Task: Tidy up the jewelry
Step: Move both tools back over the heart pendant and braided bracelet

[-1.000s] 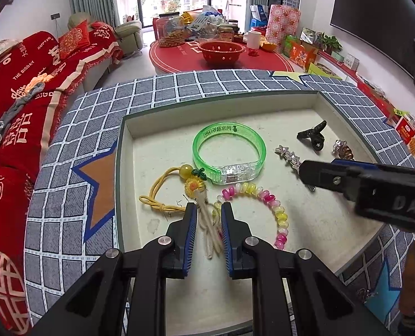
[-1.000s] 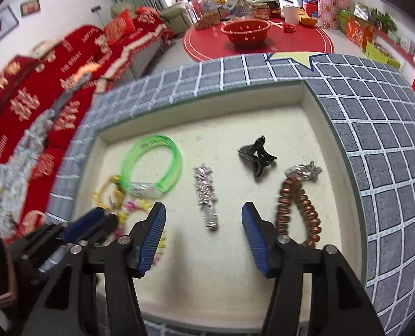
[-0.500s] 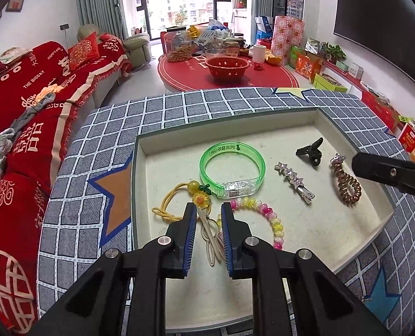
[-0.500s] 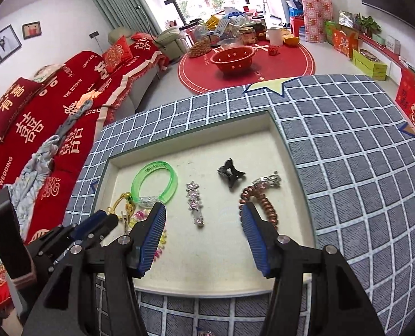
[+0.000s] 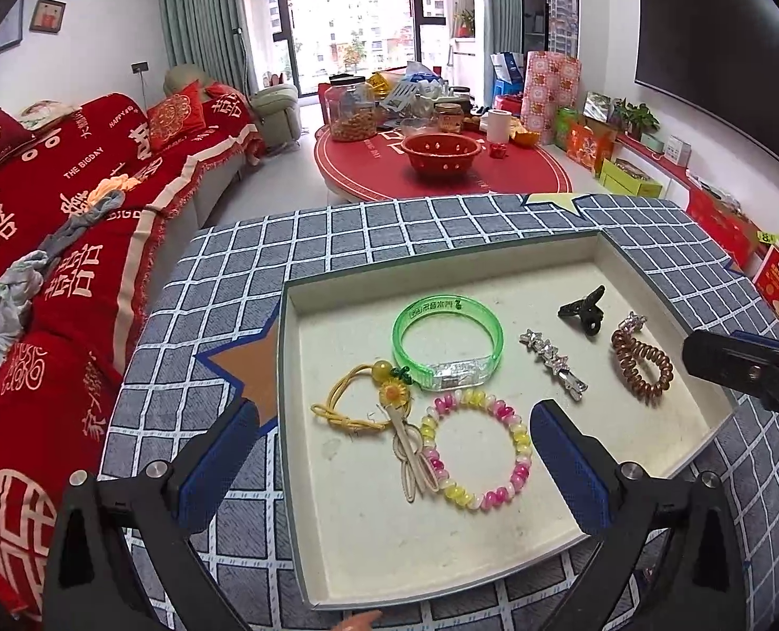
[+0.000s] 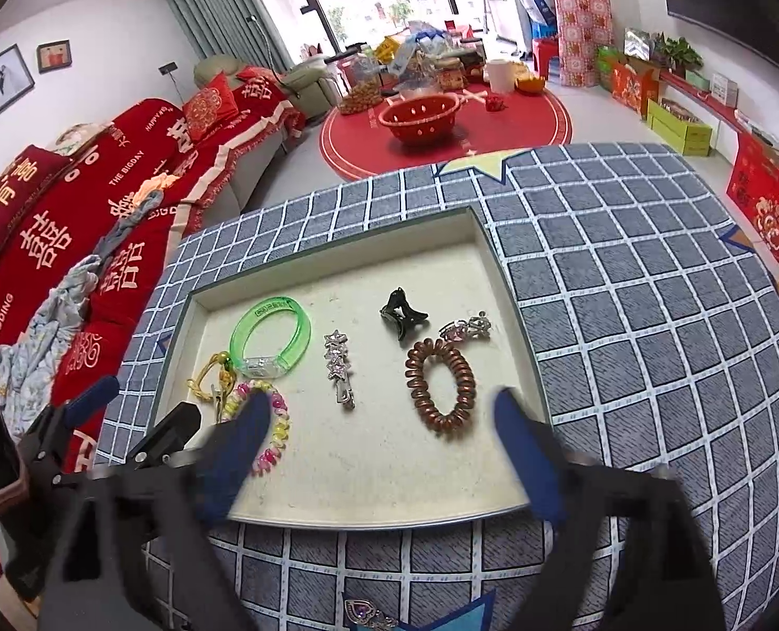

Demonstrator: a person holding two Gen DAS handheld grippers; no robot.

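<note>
Looks like a between-picks moment: the left gripper (image 5: 389,436) and right gripper (image 6: 379,441) hover with jaws opening and nothing gripped over the lower half of each frame, all jewelry lying in the tray (image 5: 442,578), so next someone picks a piece, maybe the beaded bracelet (image 5: 476,449).

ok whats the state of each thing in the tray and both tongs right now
left tongs: opening, nothing held
right tongs: opening, nothing held
green bangle: flat in tray
bead bracelet: flat, loose
yellow hair tie: lying loose
star clip: flat
black claw clip: shut
brown coil tie: flat
</note>
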